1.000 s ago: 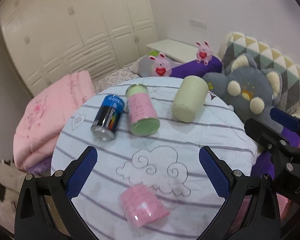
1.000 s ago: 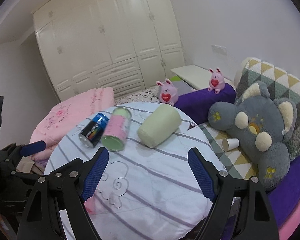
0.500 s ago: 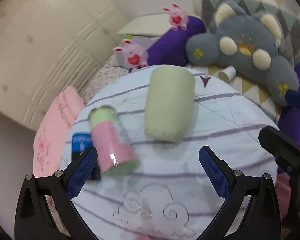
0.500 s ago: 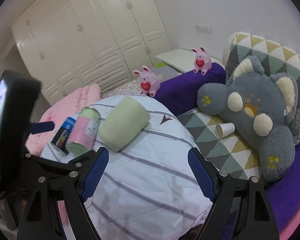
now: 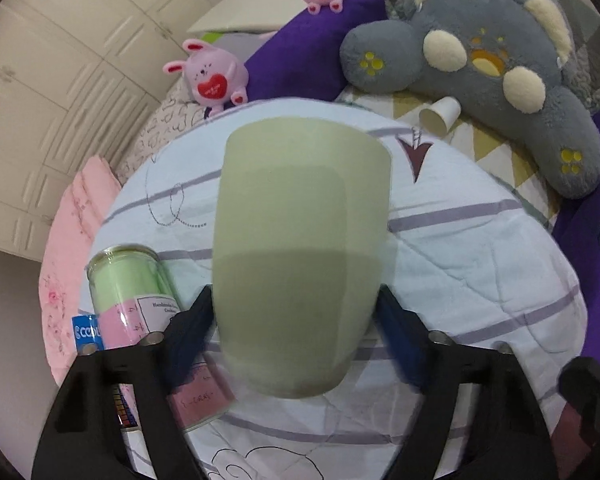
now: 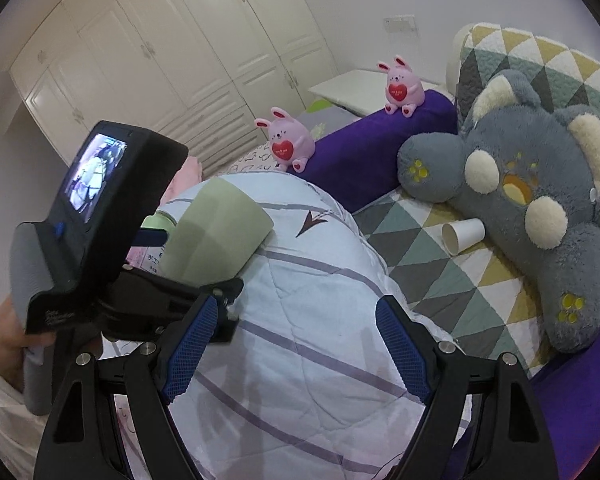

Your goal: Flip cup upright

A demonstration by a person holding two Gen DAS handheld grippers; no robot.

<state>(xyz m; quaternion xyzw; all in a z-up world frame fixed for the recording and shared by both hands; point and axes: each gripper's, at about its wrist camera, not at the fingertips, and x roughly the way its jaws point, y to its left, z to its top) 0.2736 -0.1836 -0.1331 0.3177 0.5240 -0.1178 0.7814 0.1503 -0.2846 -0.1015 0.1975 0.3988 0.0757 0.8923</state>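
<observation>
A pale green cup (image 5: pixel 300 248) lies on its side on the round table with the striped white cover (image 5: pixel 480 264), its base toward me. My left gripper (image 5: pixel 296 320) straddles the cup's lower body, one blue pad on each side, touching or nearly touching it; the fingertips are blurred and partly hidden behind the cup. In the right wrist view the cup (image 6: pixel 216 236) lies at the table's left, with the left gripper's body and screen in front of it. My right gripper (image 6: pixel 296 344) is open and empty above the table's near side.
A pink and green jar (image 5: pixel 140 304) and a blue can (image 5: pixel 86 332) lie left of the cup. A grey plush elephant (image 6: pixel 532 184), a white paper cup (image 6: pixel 462 234), a purple bolster (image 6: pixel 372 148) and two pink bunnies lie on the bed behind. White wardrobes stand behind.
My left gripper moved forward onto the green cup and its pads closed in from wide open to the cup's sides. My right gripper stayed open and shifted slightly.
</observation>
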